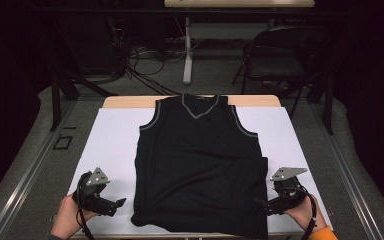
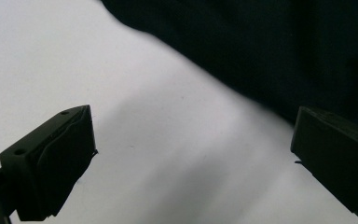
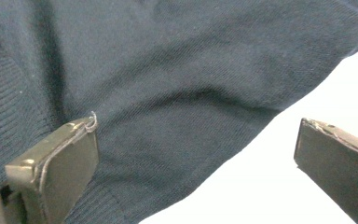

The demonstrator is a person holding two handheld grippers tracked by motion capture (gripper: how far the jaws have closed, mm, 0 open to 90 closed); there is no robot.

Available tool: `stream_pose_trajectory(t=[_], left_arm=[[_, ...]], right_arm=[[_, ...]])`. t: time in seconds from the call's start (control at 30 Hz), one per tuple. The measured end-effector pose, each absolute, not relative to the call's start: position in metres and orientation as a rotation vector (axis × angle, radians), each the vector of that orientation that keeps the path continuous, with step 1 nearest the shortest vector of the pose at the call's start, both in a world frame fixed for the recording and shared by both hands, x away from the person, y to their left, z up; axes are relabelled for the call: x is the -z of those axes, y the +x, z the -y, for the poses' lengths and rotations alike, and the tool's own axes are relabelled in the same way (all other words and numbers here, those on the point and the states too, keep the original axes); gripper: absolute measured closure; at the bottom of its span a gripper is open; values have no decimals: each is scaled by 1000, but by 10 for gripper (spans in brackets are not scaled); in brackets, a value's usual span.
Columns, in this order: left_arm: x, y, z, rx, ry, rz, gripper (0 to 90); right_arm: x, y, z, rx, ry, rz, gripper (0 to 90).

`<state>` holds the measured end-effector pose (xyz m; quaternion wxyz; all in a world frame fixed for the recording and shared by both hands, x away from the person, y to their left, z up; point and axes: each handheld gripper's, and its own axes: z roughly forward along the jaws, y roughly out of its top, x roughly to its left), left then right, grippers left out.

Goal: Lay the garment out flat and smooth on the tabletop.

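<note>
Counter (image 1: 110, 145) takes the middle of the high view, white sheet on top, strip of bare wood at its far edge. Grey floor (image 1: 30, 150) around it, metal rails running down both sides of the frame. Dark folding chair (image 1: 280, 55) upper right, white leg of a second table (image 1: 187, 50) top centre, tangle of cables (image 1: 135, 60) upper left of centre; all well apart from the work

Black sleeveless V-neck vest (image 1: 200, 160) lies flat in the centre of the counter, neck toward the top of the frame, grey trim at neck and armholes, hem at the bottom edge. A crease runs across it below the middle, lower right corner sticks out a bit

Left tongs (image 1: 120, 202) lower left of the high view, held in a hand (image 1: 67, 215), tips just beside the vest's lower left edge, nothing in between. Right tongs (image 1: 260, 204) lower right, held in a hand (image 1: 305, 212) with an orange cuff, tips at the vest's lower right edge

Left gripper view: jaws wide, bare white sheet between them, vest (image 2: 270, 51) only across the upper right, not touched. Right gripper view: jaws wide, nothing gripped, knit ribbing of the vest (image 3: 168, 84) visible close up across upper left, white sheet lower right; weave not readable from the high view
</note>
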<state>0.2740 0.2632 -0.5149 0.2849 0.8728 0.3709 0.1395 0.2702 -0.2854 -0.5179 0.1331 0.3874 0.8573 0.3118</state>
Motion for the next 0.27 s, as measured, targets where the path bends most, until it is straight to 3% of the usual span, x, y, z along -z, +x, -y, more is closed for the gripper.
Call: stream_pose_trajectory(t=[0.27], left_arm=[[516,275,-263,-379,2312,-990,0]], right_arm=[[517,268,290,-959,1129,-2431,0]])
